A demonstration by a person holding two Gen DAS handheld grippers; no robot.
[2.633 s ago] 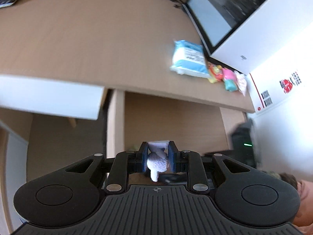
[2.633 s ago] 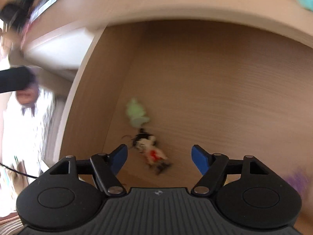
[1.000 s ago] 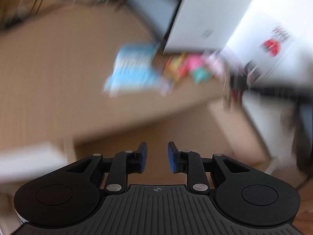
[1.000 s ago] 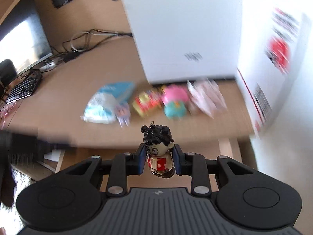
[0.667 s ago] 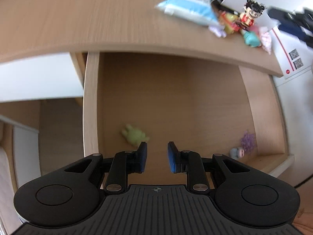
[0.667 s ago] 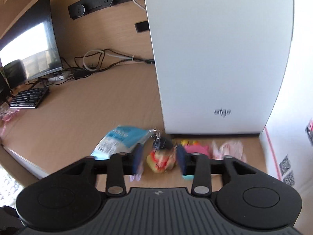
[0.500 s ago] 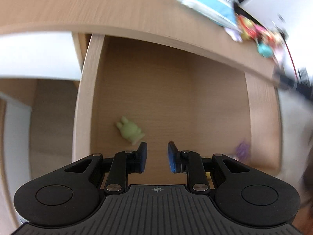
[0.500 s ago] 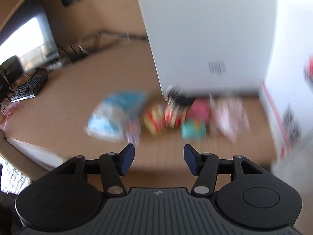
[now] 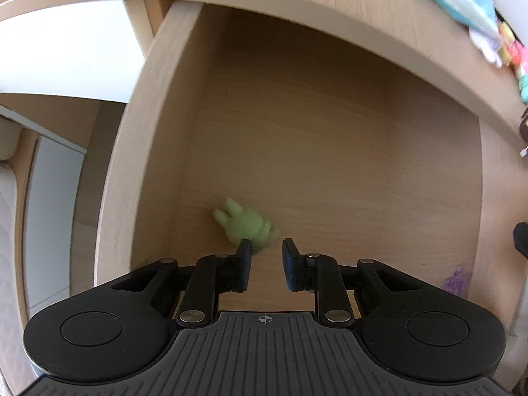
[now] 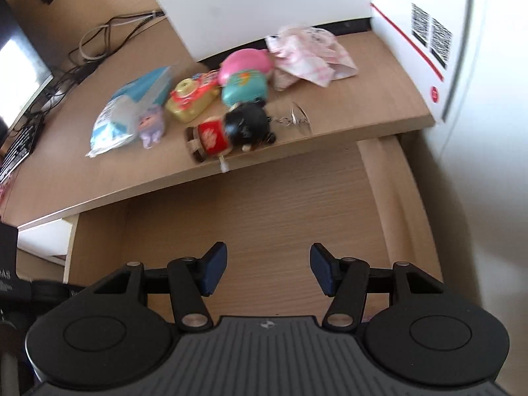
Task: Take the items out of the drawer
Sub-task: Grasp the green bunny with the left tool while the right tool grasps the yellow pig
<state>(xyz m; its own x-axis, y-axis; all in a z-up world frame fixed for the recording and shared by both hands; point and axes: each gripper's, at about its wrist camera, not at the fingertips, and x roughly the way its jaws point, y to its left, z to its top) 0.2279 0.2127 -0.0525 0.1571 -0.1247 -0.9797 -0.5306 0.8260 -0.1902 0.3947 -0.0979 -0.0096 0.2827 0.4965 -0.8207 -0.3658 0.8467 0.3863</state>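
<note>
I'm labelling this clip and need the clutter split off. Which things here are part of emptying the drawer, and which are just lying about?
Part of the job:
- drawer
- green toy and purple toy, not yet taken out
- black-haired doll, lying on the desk
- left hand-held gripper, right hand-held gripper, both open

Just lying about:
- white box
- cables

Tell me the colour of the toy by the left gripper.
Light green toy; left wrist view shows it best.

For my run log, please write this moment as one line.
left gripper: open, empty, near green toy in drawer | right gripper: open, empty | doll lying on desk | purple toy in drawer
</note>
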